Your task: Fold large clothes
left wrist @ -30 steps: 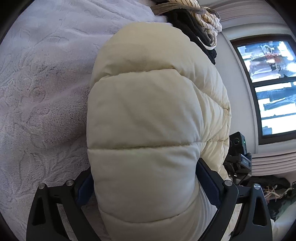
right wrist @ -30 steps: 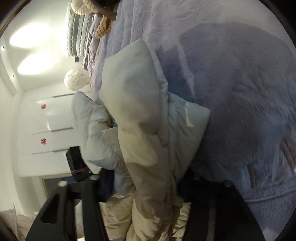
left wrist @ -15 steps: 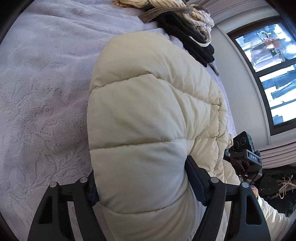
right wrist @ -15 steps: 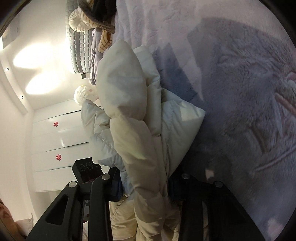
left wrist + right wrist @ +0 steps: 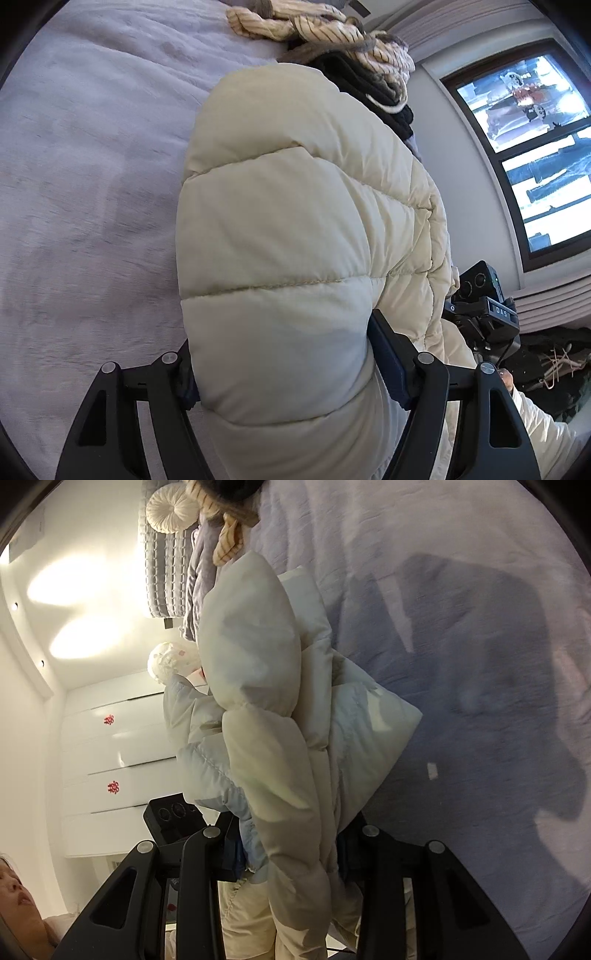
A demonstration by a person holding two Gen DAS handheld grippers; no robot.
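Observation:
A cream puffer jacket (image 5: 295, 229) is held up over a lilac bed cover (image 5: 85, 177). My left gripper (image 5: 284, 365) is shut on a thick quilted fold of the jacket, which fills the space between its fingers. My right gripper (image 5: 291, 853) is shut on another bunched edge of the same jacket (image 5: 266, 709); the pale lining hangs out to the right. The right gripper's camera body (image 5: 484, 299) shows at the right of the left wrist view, and the left gripper's (image 5: 173, 812) at the left of the right wrist view.
A pile of striped and black clothes (image 5: 351, 62) lies at the far end of the bed. A window (image 5: 535, 140) is on the right wall. White wardrobe doors (image 5: 110, 760), a grey padded headboard (image 5: 162, 572) and a round cushion (image 5: 173, 509) stand beyond the bed.
Both grippers have carried the jacket further over the bed; the clothes pile and headboard sit more in view. Both grips stay the same.

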